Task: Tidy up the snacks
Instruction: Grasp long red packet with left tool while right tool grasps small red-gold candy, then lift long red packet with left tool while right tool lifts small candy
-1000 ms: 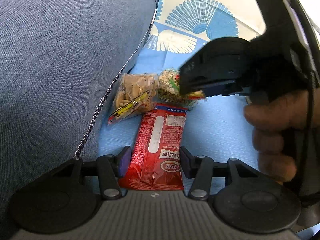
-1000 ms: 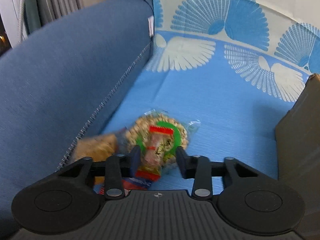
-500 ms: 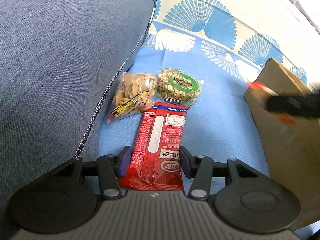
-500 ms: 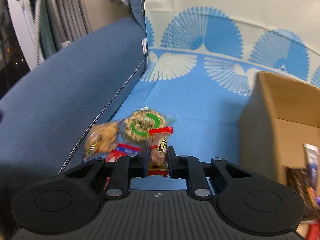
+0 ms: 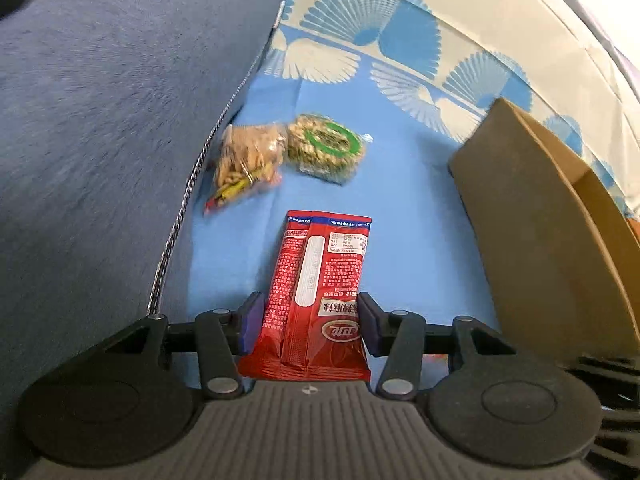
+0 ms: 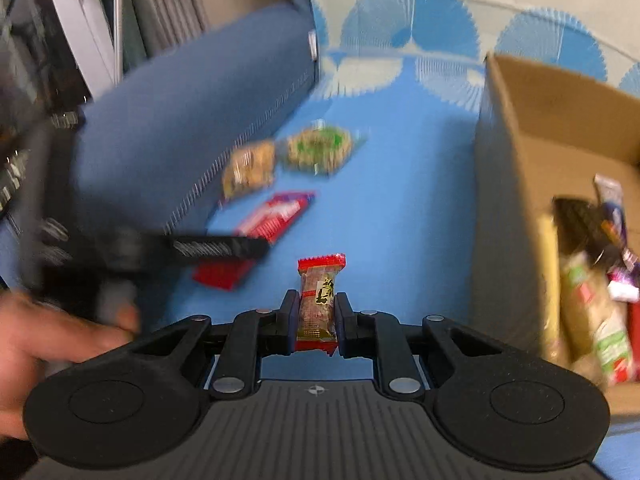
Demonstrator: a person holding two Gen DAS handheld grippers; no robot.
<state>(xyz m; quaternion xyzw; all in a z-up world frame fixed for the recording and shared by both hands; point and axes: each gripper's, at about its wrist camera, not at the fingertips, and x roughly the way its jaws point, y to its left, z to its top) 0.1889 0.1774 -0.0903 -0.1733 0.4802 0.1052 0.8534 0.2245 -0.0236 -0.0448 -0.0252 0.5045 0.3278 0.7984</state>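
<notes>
Both hands carried a snack at this moment. The right gripper (image 6: 316, 320) had its jaws clamped on a small brown sweet with red crimped ends (image 6: 319, 300); a second earlier those jaws were just closing round it where it lay on the green-ringed biscuit pack (image 5: 325, 147), and now it hung clear of the blue patterned sheet (image 5: 408, 208), carried across to just beside the cardboard box (image 6: 516, 168). The box, which a second ago showed only as a corner, now filled the right of that view with several wrapped snacks (image 6: 592, 304) already inside it. The left gripper (image 5: 310, 320) had its jaws set against both long edges of the red packet (image 5: 320, 280), as before, but the packet's far end now stood well short of the biscuit pack and the clear bag of nut pieces (image 5: 248, 156), where it had lain against them, so it appeared lifted and drawn back. I judged the sweet to be next into the box, with the red packet to follow. Two snacks were still lying loose by the blue sofa arm (image 5: 100, 120).
</notes>
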